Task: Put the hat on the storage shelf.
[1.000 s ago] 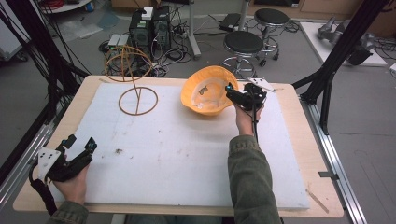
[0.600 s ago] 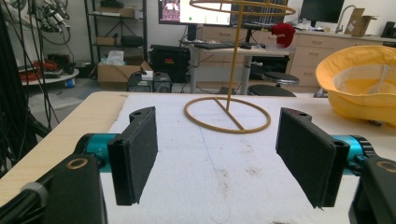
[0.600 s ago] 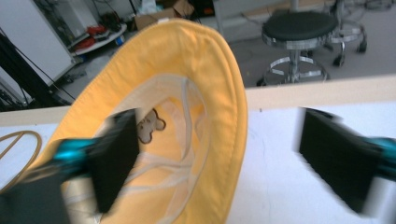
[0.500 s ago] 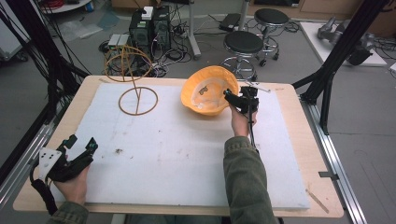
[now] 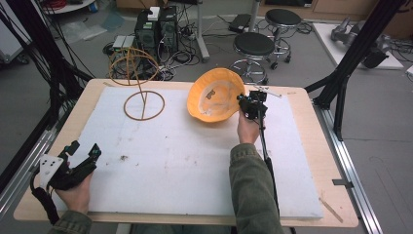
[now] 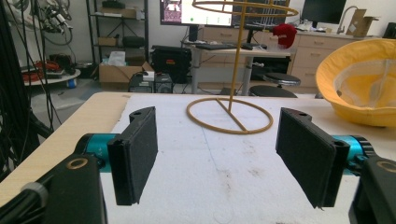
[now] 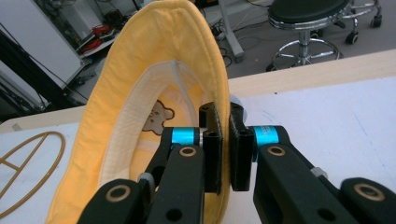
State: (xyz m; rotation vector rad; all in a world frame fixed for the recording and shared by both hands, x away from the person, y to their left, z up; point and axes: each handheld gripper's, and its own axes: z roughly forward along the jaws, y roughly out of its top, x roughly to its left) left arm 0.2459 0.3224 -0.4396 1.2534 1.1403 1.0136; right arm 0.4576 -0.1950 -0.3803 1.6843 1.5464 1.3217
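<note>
Hat (image 5: 214, 100) sits at the far middle of the white pad (image 5: 185, 161), tipped up on its rim with the opening toward me, and my right gripper (image 5: 249, 103) has it by the brim on its right side. Right gripper view: both jaws pressed together on the yellow brim (image 7: 223, 93), one pad inside, one outside, fabric sandwiched flat. It's soft cloth with a pale lining and a small bear patch (image 7: 154, 117), so I judge it light and floppy; it probably sags away from the pinch point and won't keep shape if lifted by one edge. The stitched brim edge looks like the stiffest place to hold, so the current grip spot seems right; grabbing the crown would likely just bunch it. Not fragile, not slippery against the pads. Left gripper (image 5: 80, 158) is at the near left corner of the pad, jaws spread wide, nothing between them, well apart from the hat. Wire stand (image 5: 141, 83) with its ring base stands on the far left of the pad, near the hat but not touching. Pad is smudged, lying on a wooden table (image 5: 311, 122). Room behind: stools (image 5: 254, 46), computer towers (image 5: 157, 27), loose cables on the floor.
</note>
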